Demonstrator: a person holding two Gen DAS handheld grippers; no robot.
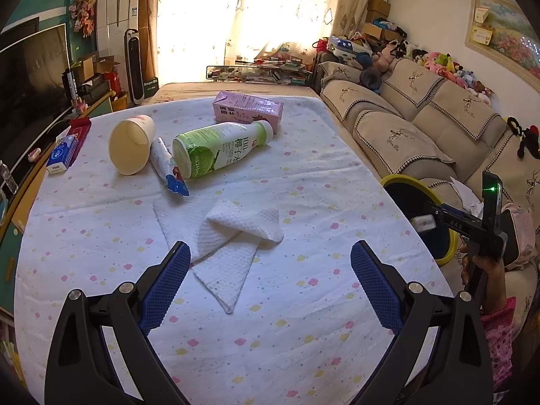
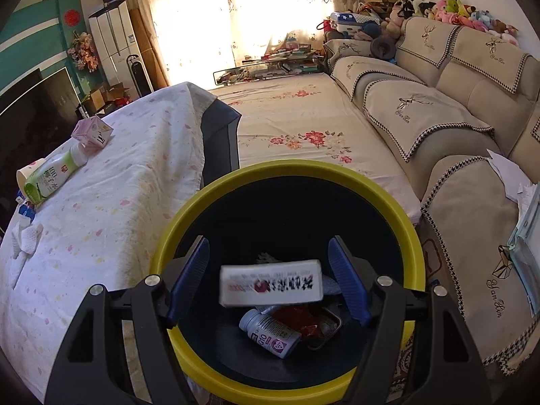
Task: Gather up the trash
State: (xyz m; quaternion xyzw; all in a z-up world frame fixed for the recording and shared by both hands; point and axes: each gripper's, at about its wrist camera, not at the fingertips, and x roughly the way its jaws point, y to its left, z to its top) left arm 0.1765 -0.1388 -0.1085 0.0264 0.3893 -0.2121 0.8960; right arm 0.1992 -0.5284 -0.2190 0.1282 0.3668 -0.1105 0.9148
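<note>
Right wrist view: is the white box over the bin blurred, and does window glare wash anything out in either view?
Right wrist: white box smeared between the open fingers above the yellow-rimmed bin; both views: curtained window blown out, table items readable.

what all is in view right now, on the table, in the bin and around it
paper towel: 1, white, folded, table near edge, ahead of left gripper
bottle: 1, green and white, lying mid-table
paper cup: 1, cream, on its side, left of bottle
tube: 1, white and blue, between cup and bottle
carton: 1, pink, lying behind bottle
boxes: 2, blue and red, table's left edge
bin: 1, yellow rim, dark inside, beside table
box: 1, white, blurred, between open right fingers over bin
small bottle: 1, white, bin bottom
sofa: 1, beige
left gripper: open
right gripper: open
</note>
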